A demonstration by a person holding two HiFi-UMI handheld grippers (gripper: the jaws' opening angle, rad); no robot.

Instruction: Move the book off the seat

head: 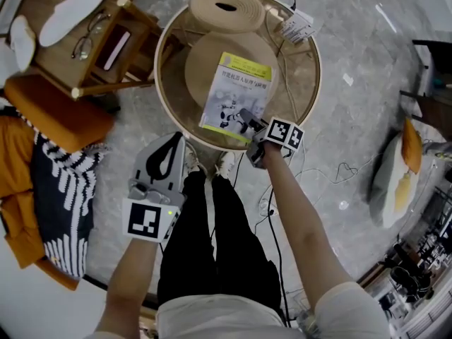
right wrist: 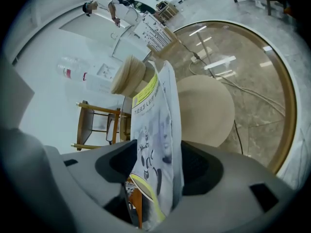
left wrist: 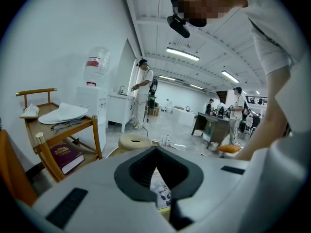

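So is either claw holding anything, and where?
Nothing looks held. The book has its near edge between the parted jaws of the right gripper, unclamped; the left gripper is shut, empty.

Bright, even light from ceiling strips (left wrist: 182, 54). Gripper views bend and darken at corners. Glare streaks cross the glass bench (right wrist: 214, 64).
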